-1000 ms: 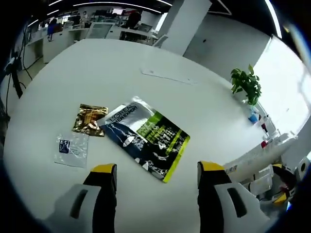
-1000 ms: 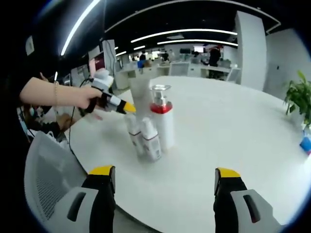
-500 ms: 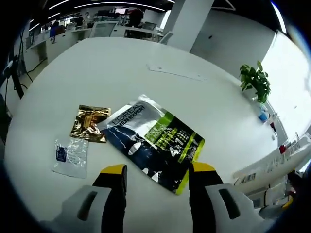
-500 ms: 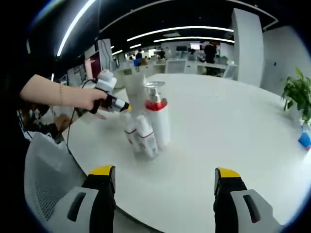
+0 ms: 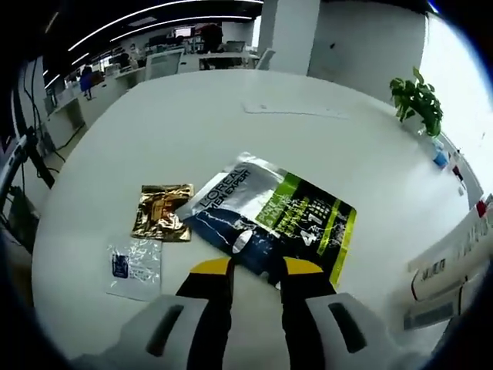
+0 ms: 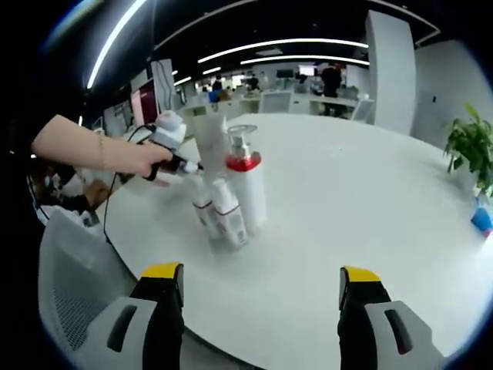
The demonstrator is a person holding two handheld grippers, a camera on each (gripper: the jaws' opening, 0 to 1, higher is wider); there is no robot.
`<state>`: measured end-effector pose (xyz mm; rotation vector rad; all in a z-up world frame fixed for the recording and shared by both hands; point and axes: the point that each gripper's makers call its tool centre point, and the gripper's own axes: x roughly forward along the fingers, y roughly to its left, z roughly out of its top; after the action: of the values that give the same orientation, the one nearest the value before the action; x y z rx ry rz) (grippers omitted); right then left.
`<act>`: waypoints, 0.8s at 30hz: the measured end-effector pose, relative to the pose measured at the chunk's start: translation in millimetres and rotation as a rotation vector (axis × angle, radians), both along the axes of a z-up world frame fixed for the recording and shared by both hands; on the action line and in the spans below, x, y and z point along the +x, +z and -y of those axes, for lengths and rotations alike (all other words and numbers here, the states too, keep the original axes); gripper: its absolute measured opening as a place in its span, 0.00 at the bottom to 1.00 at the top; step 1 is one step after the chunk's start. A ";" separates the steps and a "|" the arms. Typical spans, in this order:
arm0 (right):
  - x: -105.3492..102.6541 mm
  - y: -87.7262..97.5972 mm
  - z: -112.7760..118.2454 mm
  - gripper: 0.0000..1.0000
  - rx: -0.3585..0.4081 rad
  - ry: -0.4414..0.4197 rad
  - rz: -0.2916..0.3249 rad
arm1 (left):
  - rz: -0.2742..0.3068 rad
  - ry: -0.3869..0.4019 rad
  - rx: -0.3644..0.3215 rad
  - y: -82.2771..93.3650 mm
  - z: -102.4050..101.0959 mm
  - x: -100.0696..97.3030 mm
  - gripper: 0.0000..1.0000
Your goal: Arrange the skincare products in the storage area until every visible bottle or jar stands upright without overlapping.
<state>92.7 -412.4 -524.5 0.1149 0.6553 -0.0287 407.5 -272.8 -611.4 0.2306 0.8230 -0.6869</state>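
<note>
My left claw has its jaws nearly together at the near edge of the flat L'Oreal pouch on the white counter. My right claw gapes wide; beyond it the bottles stand clustered upright.

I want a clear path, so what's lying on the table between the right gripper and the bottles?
Nothing: in the right gripper view, bare white table runs from the open right gripper up to the bottles.

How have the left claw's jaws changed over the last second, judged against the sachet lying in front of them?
Yes. The left claw has narrowed from wide open to nearly closed, and has advanced until its tips meet the near edge of the L'Oreal sachet.
</note>
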 end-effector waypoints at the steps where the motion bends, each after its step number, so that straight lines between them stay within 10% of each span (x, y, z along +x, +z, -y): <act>1: -0.1 -0.1 0.1 0.86 -0.001 0.000 -0.001 | 0.018 -0.004 0.007 -1.0 0.0 6.0 0.25; 7: -1.0 -0.8 1.0 0.86 -0.002 -0.004 -0.006 | 0.085 -0.064 0.040 -2.5 2.3 14.7 0.07; 24: -0.1 0.7 0.7 0.86 -0.010 0.003 0.000 | -0.068 -0.071 -0.178 24.0 2.2 17.6 0.02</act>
<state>92.6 -413.1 -523.8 0.1038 0.6551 -0.0288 425.1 -275.0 -587.4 0.0764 0.8160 -0.8338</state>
